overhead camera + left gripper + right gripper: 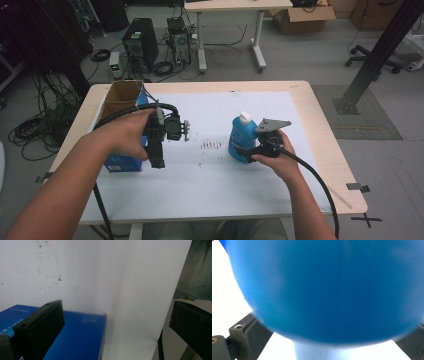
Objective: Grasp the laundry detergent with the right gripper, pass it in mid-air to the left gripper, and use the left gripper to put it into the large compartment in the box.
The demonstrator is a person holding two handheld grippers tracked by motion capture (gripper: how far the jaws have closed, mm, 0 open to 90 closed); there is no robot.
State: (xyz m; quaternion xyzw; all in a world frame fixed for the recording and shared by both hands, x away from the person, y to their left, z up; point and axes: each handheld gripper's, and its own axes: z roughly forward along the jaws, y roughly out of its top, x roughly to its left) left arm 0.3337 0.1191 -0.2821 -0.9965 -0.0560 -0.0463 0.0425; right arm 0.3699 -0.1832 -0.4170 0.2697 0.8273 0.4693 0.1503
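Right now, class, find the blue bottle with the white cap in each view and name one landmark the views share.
High view: the blue bottle stands right of centre on the white mat, at the right gripper.
Left gripper view: I cannot find the bottle here; a blue box lies below.
Right gripper view: it spreads across the frame, between the jaws.
Shared landmark: the white mat.

From where I stood, nothing could be read. The flat blue cardboard box at about seven o'clock on the white table cover carried small pale print on its top face, too tiny and blurred to make out. The blue plastic bottle showed no legible label.
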